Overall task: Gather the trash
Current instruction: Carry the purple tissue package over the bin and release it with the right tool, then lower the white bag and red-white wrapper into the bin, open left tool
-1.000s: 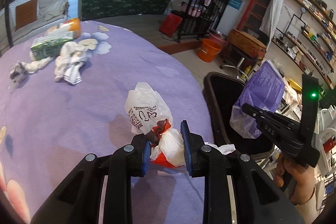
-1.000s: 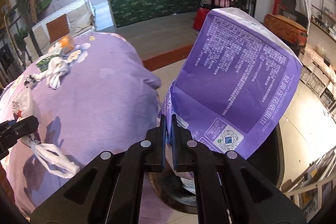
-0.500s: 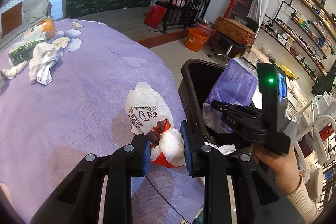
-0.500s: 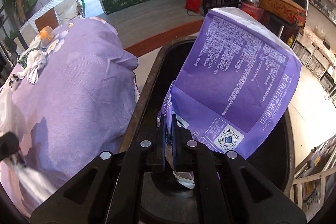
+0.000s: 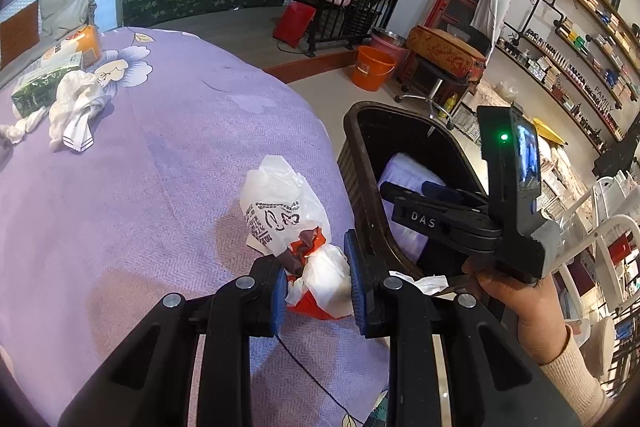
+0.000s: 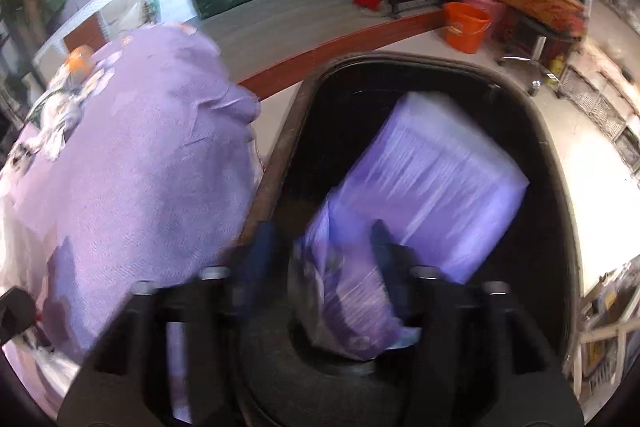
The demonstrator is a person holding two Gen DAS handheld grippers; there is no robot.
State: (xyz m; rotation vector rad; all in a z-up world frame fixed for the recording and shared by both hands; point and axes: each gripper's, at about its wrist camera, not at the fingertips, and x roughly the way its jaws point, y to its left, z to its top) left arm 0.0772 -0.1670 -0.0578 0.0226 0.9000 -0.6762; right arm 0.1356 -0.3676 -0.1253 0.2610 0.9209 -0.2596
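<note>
Two grippers at work over the edge of a table draped in a purple cloth [image 5: 160, 163]. The left gripper [image 5: 318, 287] has its blue pads pinched on a white plastic bag [image 5: 288, 215] with red showing near the knot; the bag's printed upper part stands up above the fingers, over the cloth near the table's edge.

Just beside the table on the floor stands a dark trash bin [image 6: 548, 155], open-topped. The right gripper [image 6: 320, 247] is over its mouth, pointing down into it, jaws opening. A purple tissue pack [image 6: 432, 187] sits in the gap between the spread fingers, blurred and tilted, its upper end leaning toward the bin's far wall, its lower end down inside. The pads do not appear to press on it. In the left wrist view the same pack [image 5: 404, 183] shows pale inside the bin [image 5: 360, 151], behind the right gripper [image 5: 416, 195], which a hand [image 5: 516, 303] in a cream knit sleeve holds by its grip.

Farther back on the cloth, well apart from the bag: a crumpled white cloth [image 5: 76, 107], a green box [image 5: 40, 87] touching it, and an orange package [image 5: 80, 45] behind that. An orange bucket [image 5: 372, 67] stands on the floor beyond the bin.
</note>
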